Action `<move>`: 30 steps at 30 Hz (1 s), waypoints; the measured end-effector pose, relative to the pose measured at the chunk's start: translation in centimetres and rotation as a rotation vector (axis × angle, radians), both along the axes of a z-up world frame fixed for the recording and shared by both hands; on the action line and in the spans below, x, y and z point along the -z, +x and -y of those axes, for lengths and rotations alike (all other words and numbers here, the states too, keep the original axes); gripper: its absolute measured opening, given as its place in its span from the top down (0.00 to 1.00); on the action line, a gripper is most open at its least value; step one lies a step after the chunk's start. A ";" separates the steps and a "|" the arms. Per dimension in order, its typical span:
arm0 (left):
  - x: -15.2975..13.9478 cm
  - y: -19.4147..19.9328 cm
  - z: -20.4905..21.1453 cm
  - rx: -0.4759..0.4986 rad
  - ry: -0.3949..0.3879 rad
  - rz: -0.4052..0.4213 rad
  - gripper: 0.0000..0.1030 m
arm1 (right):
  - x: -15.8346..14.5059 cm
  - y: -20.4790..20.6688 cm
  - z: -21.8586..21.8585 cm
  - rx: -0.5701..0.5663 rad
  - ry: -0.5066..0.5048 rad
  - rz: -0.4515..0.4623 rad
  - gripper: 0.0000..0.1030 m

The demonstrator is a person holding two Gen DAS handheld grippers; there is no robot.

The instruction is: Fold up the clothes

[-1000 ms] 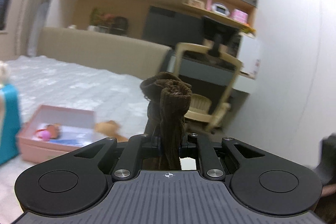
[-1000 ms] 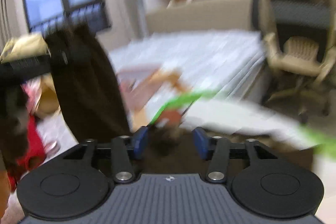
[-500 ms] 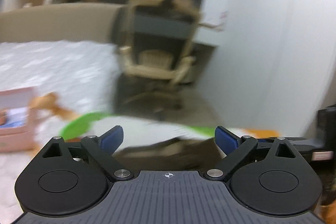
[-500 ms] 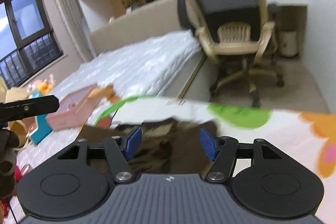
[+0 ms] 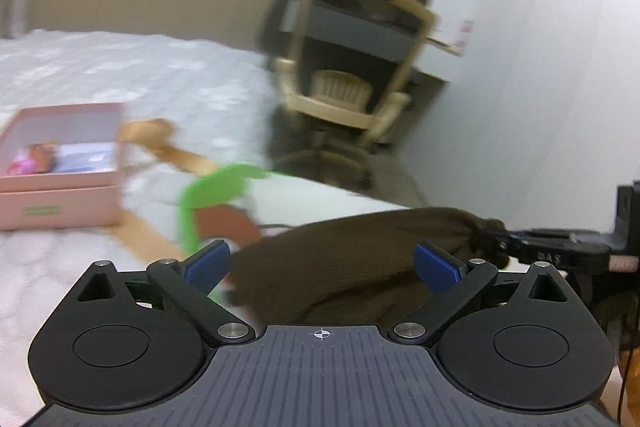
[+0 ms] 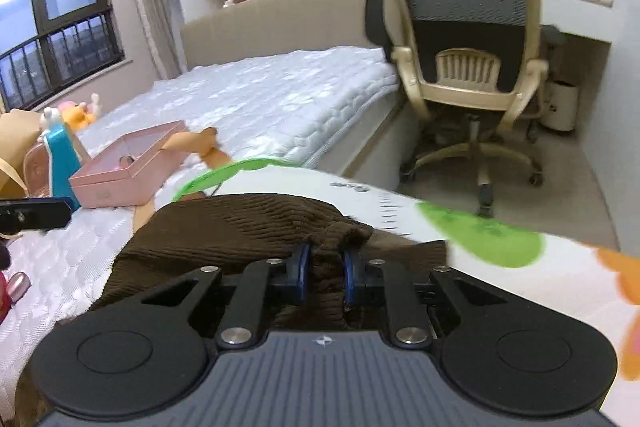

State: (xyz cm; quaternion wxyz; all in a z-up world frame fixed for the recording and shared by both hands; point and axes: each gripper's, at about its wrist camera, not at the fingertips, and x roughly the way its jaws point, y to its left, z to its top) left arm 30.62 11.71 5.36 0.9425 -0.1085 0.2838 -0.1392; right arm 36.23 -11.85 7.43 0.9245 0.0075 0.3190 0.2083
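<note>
Room: bedroom; white quilted bed (image 6: 280, 95) ahead of both tools, beige office chair (image 6: 468, 67) beyond its far corner, pink box (image 6: 128, 167) ahead-left of the right tool.
Work surface: white mat with green and orange shapes (image 6: 480, 231), directly under and ahead of the fingers.
Garment: brown ribbed knit (image 6: 240, 227), lying low on the mat, spread left of the right tool and bunched at its fingertips.
Right gripper (image 6: 324, 271): blue pads drawn close together, pinching a gathered edge of the knit between them.
Left gripper (image 5: 320, 263): fingers spread wide apart, nothing between them; the knit (image 5: 360, 259) lies just ahead of and below the gap.
What changed, left: a second ago this tool held a bunch of the brown fabric upright between closed fingers; half a second ago its fingers were already apart, and they remain so.
What changed, right: its fingers were apart half a second ago and have now closed on the cloth.
Seen across: the right tool's tip (image 5: 552, 243) shows at the right of the left view, with the garment's end gathered into it.
Meaning for the task: the hold appears handed from left to right, so the garment is down on the mat but not yet flat; judging by the bunching, no tidy fold is made, and the left tool likely needs a fresh edge to grip.
</note>
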 end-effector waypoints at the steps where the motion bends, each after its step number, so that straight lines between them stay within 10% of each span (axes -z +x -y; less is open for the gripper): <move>1: 0.4 0.5 0.9 0.034 -0.014 -0.017 0.01 | 0.0 0.0 0.2 0.006 -0.027 -0.015 0.80; 6: 4.4 3.5 4.5 0.062 0.033 -0.157 0.01 | 1.2 -1.8 -0.7 0.075 -0.250 0.098 0.72; 13: 5.9 4.1 5.1 0.049 0.093 -0.187 0.00 | 2.8 -1.0 -0.6 -0.079 -0.026 -0.046 0.69; 23: 4.1 4.7 -5.0 -0.156 -0.158 -0.230 0.01 | 1.4 3.2 4.2 0.038 0.040 -0.043 0.43; 27: 6.6 6.9 -4.7 -0.181 -0.203 -0.278 0.35 | 3.1 6.9 5.1 0.121 0.112 -0.103 0.43; 30: 7.6 7.8 -3.3 -0.180 -0.181 -0.266 0.33 | 5.0 8.1 4.6 0.131 0.139 -0.130 0.43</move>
